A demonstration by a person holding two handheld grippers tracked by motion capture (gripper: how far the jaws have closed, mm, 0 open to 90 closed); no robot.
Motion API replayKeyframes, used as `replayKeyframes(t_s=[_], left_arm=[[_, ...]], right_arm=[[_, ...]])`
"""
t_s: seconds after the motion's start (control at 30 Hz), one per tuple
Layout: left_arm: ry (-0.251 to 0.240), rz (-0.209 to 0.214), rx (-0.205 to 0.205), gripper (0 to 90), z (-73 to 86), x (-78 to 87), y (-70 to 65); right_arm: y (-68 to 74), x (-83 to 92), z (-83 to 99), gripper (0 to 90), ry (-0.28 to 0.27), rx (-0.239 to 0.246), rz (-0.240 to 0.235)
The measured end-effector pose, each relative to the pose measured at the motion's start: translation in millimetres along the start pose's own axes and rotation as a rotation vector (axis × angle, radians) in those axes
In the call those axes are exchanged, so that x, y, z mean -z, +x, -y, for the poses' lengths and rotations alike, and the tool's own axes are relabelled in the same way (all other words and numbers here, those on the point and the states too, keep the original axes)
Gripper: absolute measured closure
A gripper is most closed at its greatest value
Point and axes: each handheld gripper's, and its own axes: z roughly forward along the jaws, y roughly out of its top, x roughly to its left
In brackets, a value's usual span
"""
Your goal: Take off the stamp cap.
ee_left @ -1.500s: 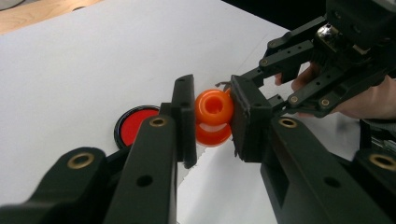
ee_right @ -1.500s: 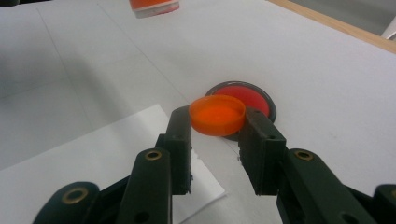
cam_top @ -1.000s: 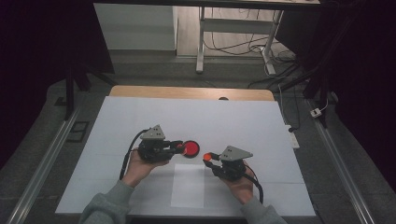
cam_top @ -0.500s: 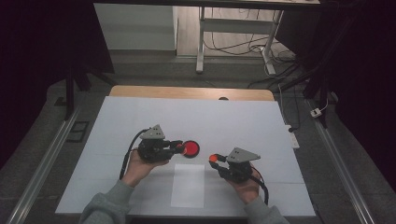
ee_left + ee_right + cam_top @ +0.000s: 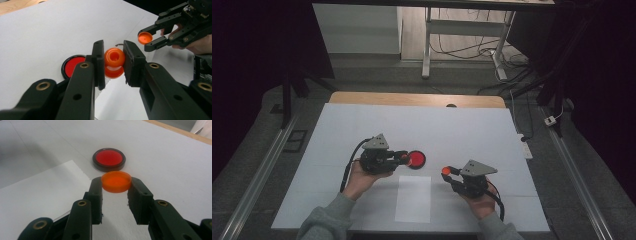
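Note:
My left gripper [image 5: 114, 47] is shut on a small orange piece [image 5: 114, 58] with an open round mouth and a wider flange below it. The piece is held just above the white sheet, beside a red disc in a dark rim [image 5: 72, 65] that lies flat on the table. In the high view the left gripper [image 5: 403, 158] points right, almost at the red disc [image 5: 416, 159]. My right gripper [image 5: 116, 183] is shut on an orange cap [image 5: 116, 181], held level and off the table. It stands to the right of the left gripper, apart from it [image 5: 447, 172].
A loose white paper sheet [image 5: 413, 198] lies near the front edge between the hands. The white table cover [image 5: 462, 130] reaches a wooden strip [image 5: 412, 99] at the back. Metal rails run along both sides, and cables lie on the floor beyond.
My right gripper has drawn away to the right with the orange cap, widening the gap to the left gripper. The left gripper and the red disc have stayed put.

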Motion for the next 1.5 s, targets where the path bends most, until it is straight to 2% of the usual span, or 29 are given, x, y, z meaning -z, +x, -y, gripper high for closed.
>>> replayKeyframes(t_s=[0.13, 0.17, 0.53, 1.03, 1.2, 1.5], left_arm=[[-0.005, -0.005, -0.002, 72.6, -0.3, 1.6, 0.4], [-0.007, -0.006, -0.002, 72.6, -0.4, 2.3, 0.6], [-0.025, -0.018, -0.003, 72.6, -2.3, 10.2, 2.8], [-0.023, -0.028, -0.024, 72.6, -8.5, 12.6, 2.6], [-0.026, -0.029, -0.03, 72.5, -14.6, 12.8, 3.4], [-0.002, -0.03, -0.049, 72.5, -21.9, 6.9, 4.7]], right_arm=[[-2.8, 8.4, 4.2, 64.5, 0.003, -0.006, 0.021], [-4.2, 10.7, 5.9, 64.5, -0.003, -0.007, 0.013], [-18.8, 33.2, 19.3, 64.5, -0.009, -0.038, 0.043], [-19.8, 33.7, 19.7, 64.5, -0.018, -0.038, 0.039], [-19.0, 33.0, 20.7, 64.5, -0.005, -0.035, 0.038], [-20.1, 33.1, 20.8, 64.5, -0.009, -0.027, 0.039]])
